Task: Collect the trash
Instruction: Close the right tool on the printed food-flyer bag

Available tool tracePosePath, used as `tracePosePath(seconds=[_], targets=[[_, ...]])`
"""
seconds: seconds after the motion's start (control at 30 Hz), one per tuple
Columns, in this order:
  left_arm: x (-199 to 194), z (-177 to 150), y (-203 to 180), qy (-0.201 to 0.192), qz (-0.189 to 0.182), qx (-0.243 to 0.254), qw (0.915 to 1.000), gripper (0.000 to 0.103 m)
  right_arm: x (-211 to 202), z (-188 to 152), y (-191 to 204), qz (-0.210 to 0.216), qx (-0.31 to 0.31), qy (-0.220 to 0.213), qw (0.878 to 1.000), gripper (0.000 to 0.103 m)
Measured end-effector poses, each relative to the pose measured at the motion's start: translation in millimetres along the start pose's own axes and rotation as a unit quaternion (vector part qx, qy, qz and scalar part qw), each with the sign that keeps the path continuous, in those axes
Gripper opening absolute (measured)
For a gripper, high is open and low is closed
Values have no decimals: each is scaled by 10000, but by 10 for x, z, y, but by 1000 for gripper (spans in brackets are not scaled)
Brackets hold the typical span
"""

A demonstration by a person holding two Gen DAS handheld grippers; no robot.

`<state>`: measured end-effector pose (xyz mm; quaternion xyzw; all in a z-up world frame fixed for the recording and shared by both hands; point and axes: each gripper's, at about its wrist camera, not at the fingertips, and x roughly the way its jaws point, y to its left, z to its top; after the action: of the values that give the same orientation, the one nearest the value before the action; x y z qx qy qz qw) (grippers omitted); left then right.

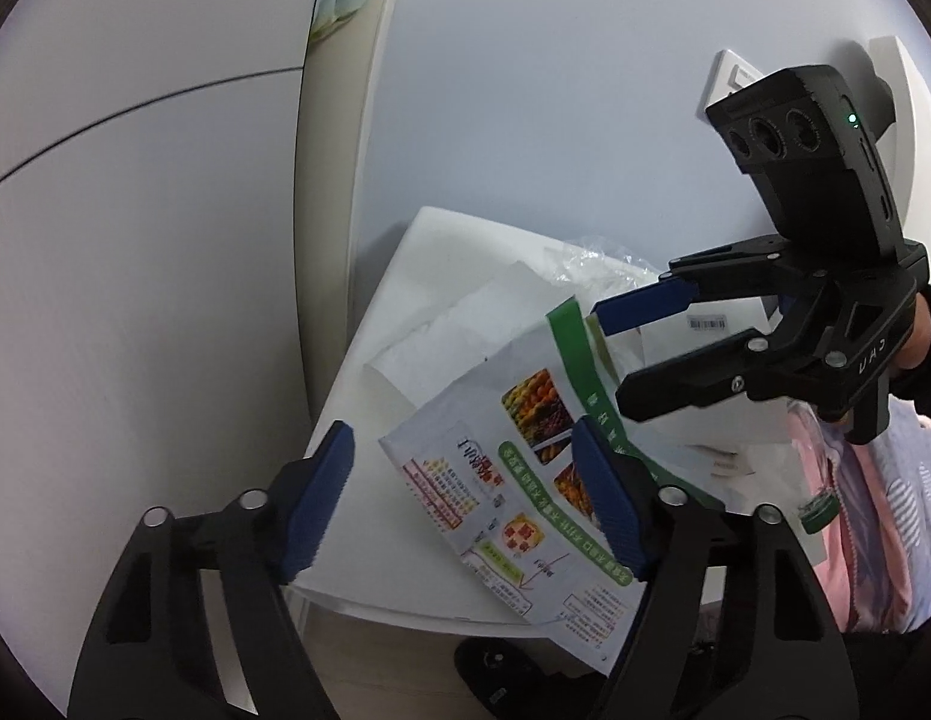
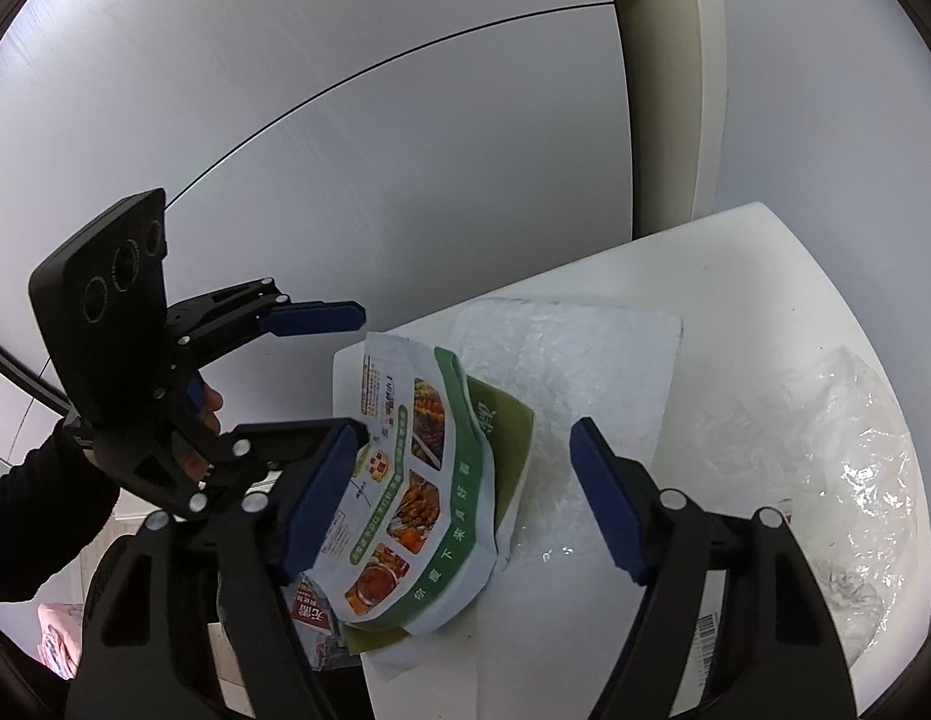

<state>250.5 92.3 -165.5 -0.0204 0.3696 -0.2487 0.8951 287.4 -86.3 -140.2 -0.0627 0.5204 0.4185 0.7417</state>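
A printed food package (image 1: 513,480) with green borders and food photos lies on the white table (image 1: 441,246), overhanging its near edge. It also shows in the right wrist view (image 2: 417,492). My left gripper (image 1: 465,498) is open, its right pad (image 1: 609,504) over the package. My right gripper (image 2: 465,498) is open and empty above the package; it shows in the left wrist view (image 1: 639,354). The left gripper shows in the right wrist view (image 2: 339,372). White bubble wrap (image 2: 561,372) and a clear plastic bag (image 2: 837,450) lie beside the package.
White paper sheets (image 1: 465,324) and a box with a barcode (image 1: 705,324) lie on the table. A green bottle cap (image 1: 816,510) sits by pink fabric (image 1: 855,510) at right. A grey cabinet (image 1: 135,210) stands left of the table. A dark object (image 1: 501,666) lies on the floor.
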Motion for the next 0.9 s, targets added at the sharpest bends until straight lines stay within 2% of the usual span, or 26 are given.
tracePosePath(seconds=[0.17, 0.33, 0.4, 0.67, 0.83, 0.9], targets=[[68, -45, 58, 41, -73, -104, 9999, 68, 36, -20, 52, -11, -29, 59, 10000, 56], [153, -74, 100, 47, -179, -174, 9997, 63, 132, 6, 84, -8, -74, 115, 9999, 54], [152, -80, 81, 29, -248, -166, 9996, 62, 161, 17, 73, 12, -66, 132, 9999, 50], [233, -83, 119, -10, -275, -269, 9993, 47, 132, 27, 79, 31, -70, 151, 9999, 32], [175, -85, 134, -76, -204, -319, 9993, 33, 84, 22, 124, -41, -75, 148, 9999, 23], [121, -91, 113, -110, -193, -311, 9993, 33, 53, 31, 94, -63, -72, 134, 9999, 18]])
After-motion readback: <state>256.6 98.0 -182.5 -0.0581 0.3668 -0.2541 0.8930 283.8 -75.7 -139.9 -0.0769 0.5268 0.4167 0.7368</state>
